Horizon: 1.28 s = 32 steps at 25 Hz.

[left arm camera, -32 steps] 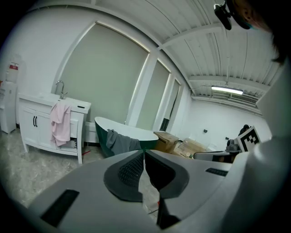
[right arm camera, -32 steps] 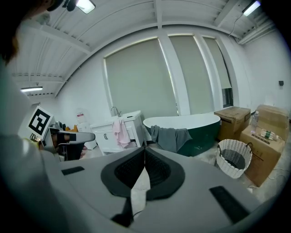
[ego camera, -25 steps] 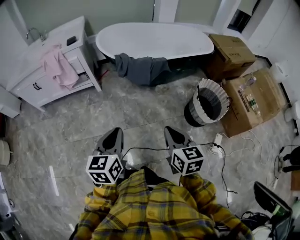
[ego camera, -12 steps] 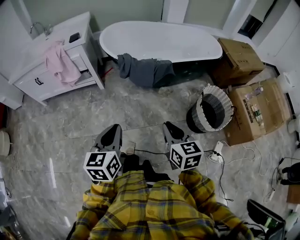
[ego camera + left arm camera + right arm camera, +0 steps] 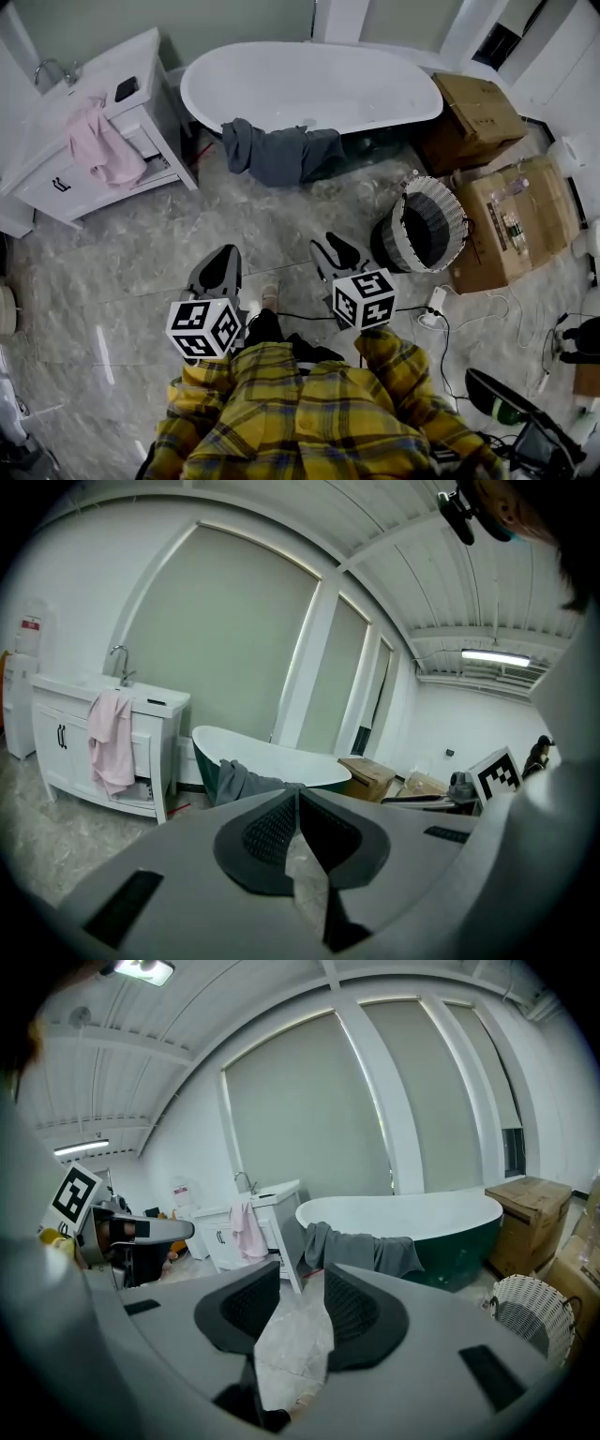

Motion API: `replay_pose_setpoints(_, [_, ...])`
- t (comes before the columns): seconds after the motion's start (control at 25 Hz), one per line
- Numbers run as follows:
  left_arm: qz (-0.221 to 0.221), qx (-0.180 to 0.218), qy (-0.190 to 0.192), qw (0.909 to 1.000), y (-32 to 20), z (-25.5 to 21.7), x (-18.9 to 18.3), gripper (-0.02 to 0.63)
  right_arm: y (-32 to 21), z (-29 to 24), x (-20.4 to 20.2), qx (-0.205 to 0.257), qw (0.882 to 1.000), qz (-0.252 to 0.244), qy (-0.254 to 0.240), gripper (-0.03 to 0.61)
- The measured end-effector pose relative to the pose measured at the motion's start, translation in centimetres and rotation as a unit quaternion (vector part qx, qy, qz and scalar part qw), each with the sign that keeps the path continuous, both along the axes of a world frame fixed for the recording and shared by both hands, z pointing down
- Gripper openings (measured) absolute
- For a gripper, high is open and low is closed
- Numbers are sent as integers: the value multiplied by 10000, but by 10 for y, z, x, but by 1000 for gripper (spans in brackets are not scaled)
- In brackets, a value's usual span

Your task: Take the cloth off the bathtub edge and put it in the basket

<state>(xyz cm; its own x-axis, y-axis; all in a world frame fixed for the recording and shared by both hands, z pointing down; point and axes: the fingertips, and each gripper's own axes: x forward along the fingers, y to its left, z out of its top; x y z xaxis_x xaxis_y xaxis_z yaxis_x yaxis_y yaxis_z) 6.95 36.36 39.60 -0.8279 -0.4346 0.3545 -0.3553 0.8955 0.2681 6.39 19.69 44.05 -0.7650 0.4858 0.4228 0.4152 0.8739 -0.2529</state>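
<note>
A dark grey cloth hangs over the front edge of the white bathtub; it also shows in the left gripper view as the cloth and in the right gripper view as the cloth. The striped wicker basket stands on the floor to the right of the tub, basket. My left gripper is shut and empty, well short of the tub. My right gripper is opening, with nothing between its jaws, left of the basket.
A white vanity with a pink towel stands left of the tub. Cardboard boxes sit right of the basket. Cables and a power strip lie on the marble floor at the right.
The person has stepped closer to the tub. The right gripper's jaws have parted and it has moved forward. The left gripper stays shut.
</note>
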Motion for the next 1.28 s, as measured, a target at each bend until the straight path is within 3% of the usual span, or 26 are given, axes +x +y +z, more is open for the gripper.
replay_pose_setpoints(0.44, [-95,12,168,9998,47,16,-135,26,25,29,-140,-35,9997,58,242,166])
replay_pose_setpoints(0.68, [-179,-20,312,9994,69,32,-191,26,34,58,-206,148,9991,-51,407,196])
replay_pose_setpoints(1.0, [-260,-45,610,9978,70,55,-223,26,42,102,-265,448,9956,-411,706,233])
replay_pose_setpoints(1.28, [-634,-153,759,9950,67,67,-245,26,36,144,-320,593,9912,-711,945,259])
